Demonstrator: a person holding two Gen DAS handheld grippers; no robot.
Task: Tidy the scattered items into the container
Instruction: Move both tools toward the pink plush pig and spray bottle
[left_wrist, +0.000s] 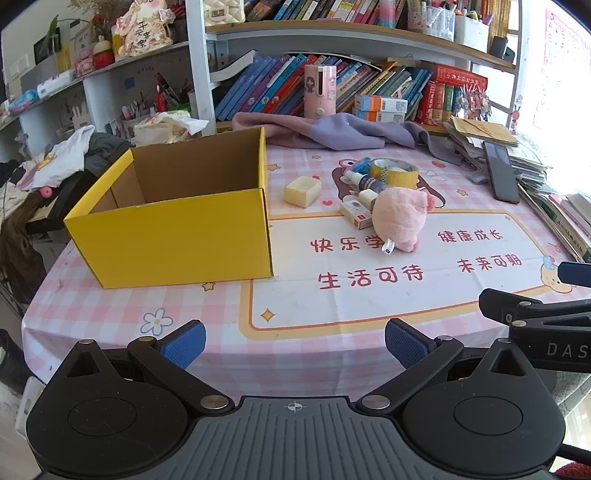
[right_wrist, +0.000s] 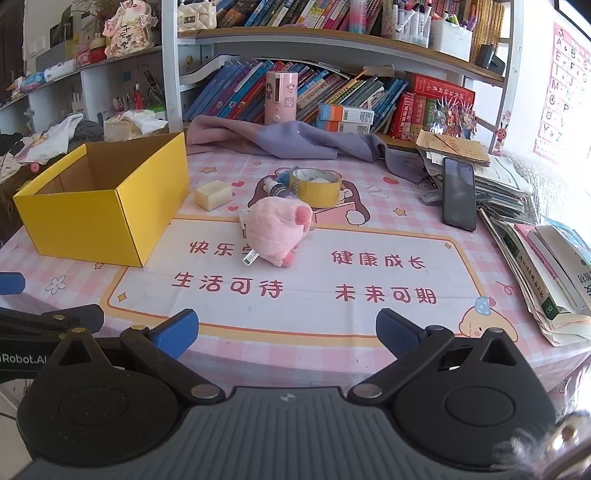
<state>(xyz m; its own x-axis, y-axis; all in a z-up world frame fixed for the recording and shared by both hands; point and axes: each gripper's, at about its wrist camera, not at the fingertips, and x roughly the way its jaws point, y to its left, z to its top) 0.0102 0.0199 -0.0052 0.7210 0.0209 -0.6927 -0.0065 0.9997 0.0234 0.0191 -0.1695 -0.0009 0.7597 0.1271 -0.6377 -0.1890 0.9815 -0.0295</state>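
Both grippers idle over the near edge of the pink checked tablecloth (right_wrist: 424, 192): left gripper (left_wrist: 294, 341) has its blue-padded fingers spread wide with nothing between them, right gripper (right_wrist: 287, 330) same, wide apart and empty. Open-top yellow cardboard box (left_wrist: 177, 236) sits on the left of the table; what shows of its brown inside holds nothing. Scattered items lie to the right of the box, all outside it: pale yellow rectangular block (left_wrist: 303, 191) just beside the box's right wall, pink plush pig toy (left_wrist: 400, 223) on its side near table centre, small white carton (left_wrist: 355, 214) touching the plush's left side, two small white dropper bottles (left_wrist: 364, 186) behind it, and a roll of yellow packing tape (left_wrist: 394, 172) flat just behind those. Black smartphone (right_wrist: 459, 192) leans on a stack of papers at the right; purple cloth (right_wrist: 295, 140) bunched at the back.
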